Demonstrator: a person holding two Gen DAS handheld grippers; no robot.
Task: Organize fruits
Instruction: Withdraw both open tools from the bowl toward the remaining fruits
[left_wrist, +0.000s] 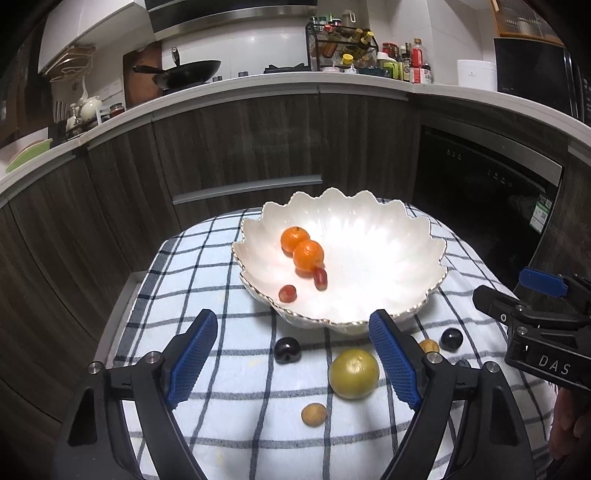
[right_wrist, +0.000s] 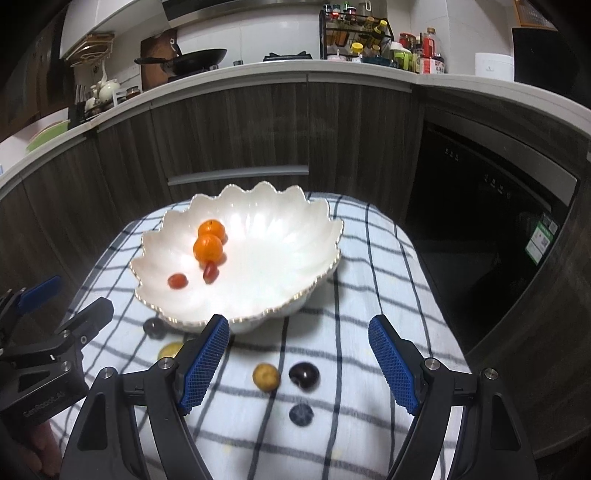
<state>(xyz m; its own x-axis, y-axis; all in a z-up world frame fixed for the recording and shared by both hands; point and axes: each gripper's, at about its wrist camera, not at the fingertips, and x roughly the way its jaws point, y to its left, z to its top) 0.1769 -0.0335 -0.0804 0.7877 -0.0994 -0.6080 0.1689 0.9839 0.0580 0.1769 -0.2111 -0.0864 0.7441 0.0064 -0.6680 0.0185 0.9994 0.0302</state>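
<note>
A: Where are the fruits sitting right now?

B: Two oranges (left_wrist: 302, 247) and two red grapes (left_wrist: 320, 277) are already lying in the white scalloped bowl (left_wrist: 388, 236) at the far side of the checked cloth (left_wrist: 229, 373) covering the desk. The rest are waiting on the cloth near the bowl: a yellow-green round fruit (left_wrist: 354, 373), a dark plum (left_wrist: 287, 350) to its left, a small tan fruit (left_wrist: 314, 414) nearest, and another dark plum (left_wrist: 451, 338) off to the right.

A: And the claws?

B: The left claw (left_wrist: 295, 365) is hanging open and empty above the cloth, the yellow-green fruit lying just inside its right pad. The right claw (right_wrist: 299, 363) is gaping too, holding nothing, with a tan fruit (right_wrist: 266, 376) and a dark plum (right_wrist: 303, 374) lying between its blue pads. A smaller bluish berry (right_wrist: 301, 413) is sitting nearer, though it is blurred, so I am only guessing at what it is.

A: How will they handle?

B: Probably light, round and smooth, so they are likely rolling easily on the cloth. The plums and grapes are looking soft, so I would be closing gently across the widest middle, pads on opposite sides
</note>
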